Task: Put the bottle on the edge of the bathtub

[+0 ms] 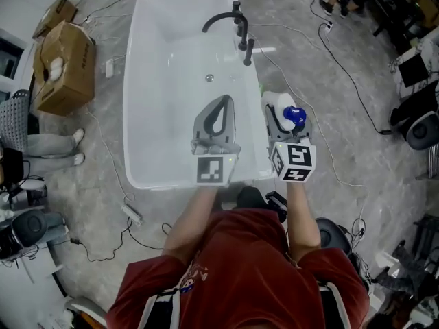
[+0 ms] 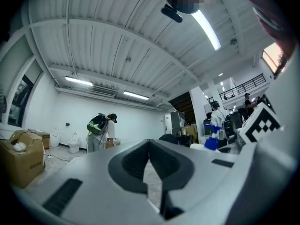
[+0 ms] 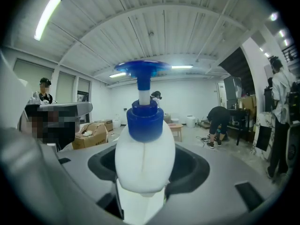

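grey, marbled floor with loose cables runs all round a glossy white bathtub (image 1: 129,129), a rectangle with rounded corners. its black curved faucet (image 1: 233,20) sits on the right rim, and a small round metal drain (image 1: 210,78) lies in the basin. two brown cardboard boxes (image 1: 65,67) stand on the floor to the tub's left.

the bottle (image 3: 140,158) is in the right gripper (image 1: 287,118), whose jaws are clenched on the two sides of its body. in the head view it hangs at the tub's right rim, on the near side of the faucet; i cannot tell if its base touches the rim. it stands upright, its long axis running bottom to top across the line of the jaws, with the pump end up. which way the spout faces i cannot tell.

the bottle's body is smooth white plastic, a rounded egg shape with a faint moulded seam down the middle. a blue ribbed-looking collar caps it, then a thin white stem, then a flat blue pump head seen edge-on.

the left gripper (image 2: 149,144) hovers over the basin near the tub's near end, just beside the right one. its jaws are together, tips meeting, with only a teardrop gap behind them and nothing inside.

both grippers are matte grey plastic with darker inner pads, and each carries a cube of black and white square markers. the person holding them wears a red shirt.
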A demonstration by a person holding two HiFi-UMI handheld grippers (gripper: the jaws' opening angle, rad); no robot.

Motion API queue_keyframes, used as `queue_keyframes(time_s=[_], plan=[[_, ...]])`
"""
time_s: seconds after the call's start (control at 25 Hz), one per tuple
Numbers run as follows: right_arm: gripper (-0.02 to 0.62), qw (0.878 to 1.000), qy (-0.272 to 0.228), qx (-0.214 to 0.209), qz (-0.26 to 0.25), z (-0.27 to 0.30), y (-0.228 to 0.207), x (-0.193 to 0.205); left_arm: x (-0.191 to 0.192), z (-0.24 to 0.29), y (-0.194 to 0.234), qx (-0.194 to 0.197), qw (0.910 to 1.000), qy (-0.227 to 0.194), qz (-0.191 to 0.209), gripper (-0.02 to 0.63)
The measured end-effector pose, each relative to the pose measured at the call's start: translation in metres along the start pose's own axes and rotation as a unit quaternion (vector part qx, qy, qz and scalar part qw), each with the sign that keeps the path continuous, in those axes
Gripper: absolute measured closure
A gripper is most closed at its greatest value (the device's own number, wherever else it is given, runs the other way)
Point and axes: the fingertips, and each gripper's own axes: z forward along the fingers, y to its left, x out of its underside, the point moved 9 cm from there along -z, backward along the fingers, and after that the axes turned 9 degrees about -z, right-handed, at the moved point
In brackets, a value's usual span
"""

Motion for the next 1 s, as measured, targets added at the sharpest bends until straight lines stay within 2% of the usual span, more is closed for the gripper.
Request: queue_keyframes(time_s=[0.32,0.56,1.0], plan=[[0.324,0.998,0.041,-0.050,0.008,0.032,-0.003,0.050,0.021,-0.003,-0.004,-0.039,0.9992,0.003,0.007,0.591],[0.324,0.996,0.071,-0.059,0.008,0.049,-0.012,0.091,0.036,0.000,-0.012,-0.053,0.9984,0.013,0.017,0.591],[0.324,0.989,0.118,-0.087,-0.004,0.071,0.004,0.159,0.072,-0.010,-0.020,-0.049,0.9973,0.053,0.017,0.591]])
